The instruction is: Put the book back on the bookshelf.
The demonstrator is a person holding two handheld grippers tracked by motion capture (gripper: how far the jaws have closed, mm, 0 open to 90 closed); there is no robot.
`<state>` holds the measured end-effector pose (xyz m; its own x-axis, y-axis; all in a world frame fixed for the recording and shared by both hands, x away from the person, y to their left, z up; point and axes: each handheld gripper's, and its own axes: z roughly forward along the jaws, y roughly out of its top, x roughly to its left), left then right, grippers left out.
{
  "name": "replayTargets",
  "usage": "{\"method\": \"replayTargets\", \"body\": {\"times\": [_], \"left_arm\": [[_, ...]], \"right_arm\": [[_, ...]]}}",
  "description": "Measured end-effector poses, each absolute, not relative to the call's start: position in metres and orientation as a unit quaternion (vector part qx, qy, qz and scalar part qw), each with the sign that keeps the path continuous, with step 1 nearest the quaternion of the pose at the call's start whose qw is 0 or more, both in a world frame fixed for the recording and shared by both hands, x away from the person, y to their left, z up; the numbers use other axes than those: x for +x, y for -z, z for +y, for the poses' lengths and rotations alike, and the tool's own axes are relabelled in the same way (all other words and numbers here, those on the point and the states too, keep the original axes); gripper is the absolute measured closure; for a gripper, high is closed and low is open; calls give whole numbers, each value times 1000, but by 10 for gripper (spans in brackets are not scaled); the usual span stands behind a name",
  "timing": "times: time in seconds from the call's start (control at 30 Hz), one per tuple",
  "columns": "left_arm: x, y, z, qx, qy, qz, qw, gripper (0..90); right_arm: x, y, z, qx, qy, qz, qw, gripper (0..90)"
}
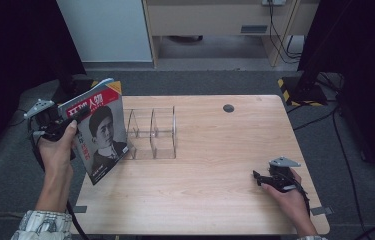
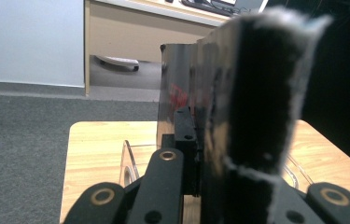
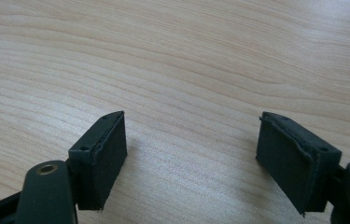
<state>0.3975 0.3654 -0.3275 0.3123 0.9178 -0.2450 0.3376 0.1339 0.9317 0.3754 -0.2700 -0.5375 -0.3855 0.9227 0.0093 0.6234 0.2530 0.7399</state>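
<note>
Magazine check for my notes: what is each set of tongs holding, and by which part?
The left tongs grip the magazine at its left edge, holding it upright beside the clear rack. The right tongs are open, holding nothing.

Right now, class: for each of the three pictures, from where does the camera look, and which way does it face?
High view: above the table's near side, facing forward and down; both forearms enter below.
Left gripper view: on the left hand-held gripper, looking along jaws shut on the magazine.
Right gripper view: on the right hand-held gripper, jaws open over the bare tabletop.
Shared: high and left gripper views both show the magazine and clear rack.
</note>
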Motion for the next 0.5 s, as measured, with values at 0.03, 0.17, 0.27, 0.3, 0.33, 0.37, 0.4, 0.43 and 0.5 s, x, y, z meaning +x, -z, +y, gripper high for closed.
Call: {"method": "replayTargets", "body": {"times": [0.03,0.17,0.27,0.3,0.33,0.37,0.4,0.43,0.5], "left_arm": [[397,328,365,601,-270,521,542,862],[397,330,365,594,-276,521,547,862],[398,331,364,590,-279,522,549,862],[398,332,364,588,-280,522,550,862],[398,332,363,587,-281,523,550,861],[399,332,363,587,-282,522,551,862],[399,332,363,587,-283,522,551,861],[399,332,362,587,-285,522,550,862],[398,332,361,586,-288,521,549,861]], "right_arm": [[376,538,-270,508,-339,760,221,245],[375,538,-270,509,-339,760,221,246],[375,538,-270,508,-340,760,221,246],[376,538,-270,508,-340,760,221,246],[376,538,-270,508,-340,760,221,246],[375,538,-270,509,-340,760,221,246],[375,538,-270,508,-340,760,221,245],[376,538,-270,508,-340,760,221,246],[375,538,-270,508,-340,760,221,246]]}}
